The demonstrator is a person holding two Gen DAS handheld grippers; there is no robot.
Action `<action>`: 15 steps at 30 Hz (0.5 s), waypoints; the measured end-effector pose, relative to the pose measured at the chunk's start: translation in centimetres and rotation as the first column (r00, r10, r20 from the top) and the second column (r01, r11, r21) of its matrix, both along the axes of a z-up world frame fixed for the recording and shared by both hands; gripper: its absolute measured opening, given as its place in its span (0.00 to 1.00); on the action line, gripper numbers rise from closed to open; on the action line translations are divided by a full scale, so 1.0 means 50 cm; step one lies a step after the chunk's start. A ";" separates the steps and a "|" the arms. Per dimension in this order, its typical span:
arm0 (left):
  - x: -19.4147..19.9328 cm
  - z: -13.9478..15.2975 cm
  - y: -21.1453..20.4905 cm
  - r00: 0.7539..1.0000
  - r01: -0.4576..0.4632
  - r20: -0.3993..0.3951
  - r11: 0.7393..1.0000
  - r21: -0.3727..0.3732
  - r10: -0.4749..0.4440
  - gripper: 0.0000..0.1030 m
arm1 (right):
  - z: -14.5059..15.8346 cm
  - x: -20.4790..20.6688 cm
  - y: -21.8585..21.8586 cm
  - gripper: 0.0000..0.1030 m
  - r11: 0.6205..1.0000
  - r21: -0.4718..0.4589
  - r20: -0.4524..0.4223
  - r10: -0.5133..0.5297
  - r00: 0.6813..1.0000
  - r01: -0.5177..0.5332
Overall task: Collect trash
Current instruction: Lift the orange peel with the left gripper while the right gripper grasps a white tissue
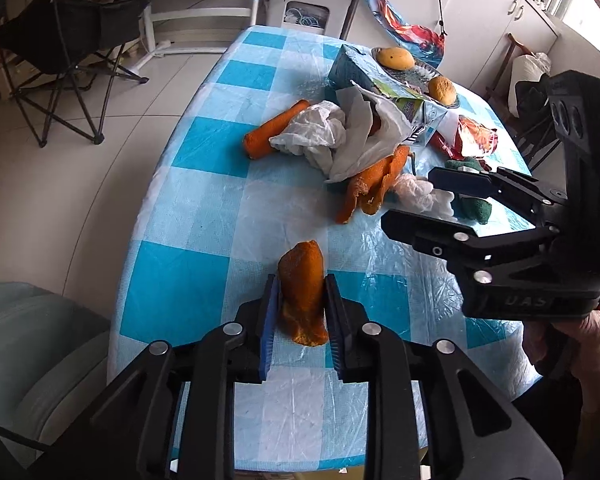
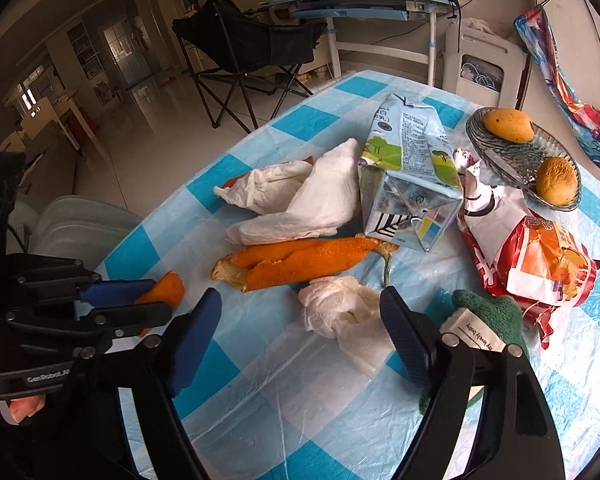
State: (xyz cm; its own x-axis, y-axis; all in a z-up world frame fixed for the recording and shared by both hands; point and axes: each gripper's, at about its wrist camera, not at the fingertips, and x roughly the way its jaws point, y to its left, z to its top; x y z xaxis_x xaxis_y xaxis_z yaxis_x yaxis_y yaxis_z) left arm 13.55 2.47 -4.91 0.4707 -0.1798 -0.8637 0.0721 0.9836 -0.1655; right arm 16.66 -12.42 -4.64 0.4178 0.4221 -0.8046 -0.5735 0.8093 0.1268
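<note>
Left gripper: pinching orange peel piece between pads (keep squeeze centred); right gripper: fingers spread, crumpled tissue between tips, unpinched

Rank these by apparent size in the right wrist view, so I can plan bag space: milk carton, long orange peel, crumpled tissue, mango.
1. milk carton
2. long orange peel
3. crumpled tissue, though being nearer the camera may flatter it
4. mango, farthest away, so its true rank is unsure

table: blue-checked cloth | glass dish, two fruits | folding chair | desk
</note>
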 end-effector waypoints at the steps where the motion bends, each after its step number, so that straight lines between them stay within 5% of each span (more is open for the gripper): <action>1: 0.001 0.001 -0.002 1.000 0.001 0.003 1.000 0.009 -0.001 0.26 | -0.004 -0.001 0.003 0.73 1.000 -0.025 0.008 -0.003 1.000 0.003; 5: 0.001 0.002 -0.011 1.000 0.008 0.016 0.999 0.035 -0.008 0.27 | -0.001 -0.010 -0.002 0.56 0.997 -0.072 0.032 -0.018 0.999 0.020; 8: -0.002 0.002 -0.021 1.000 0.022 0.022 0.999 0.040 -0.023 0.23 | 0.002 -0.003 -0.036 0.25 0.999 -0.006 -0.012 -0.054 0.998 0.054; 15: -0.027 0.008 -0.044 0.997 0.064 0.049 0.997 0.033 -0.066 0.18 | 0.029 -0.034 -0.068 0.16 0.991 0.110 -0.045 -0.070 0.997 0.075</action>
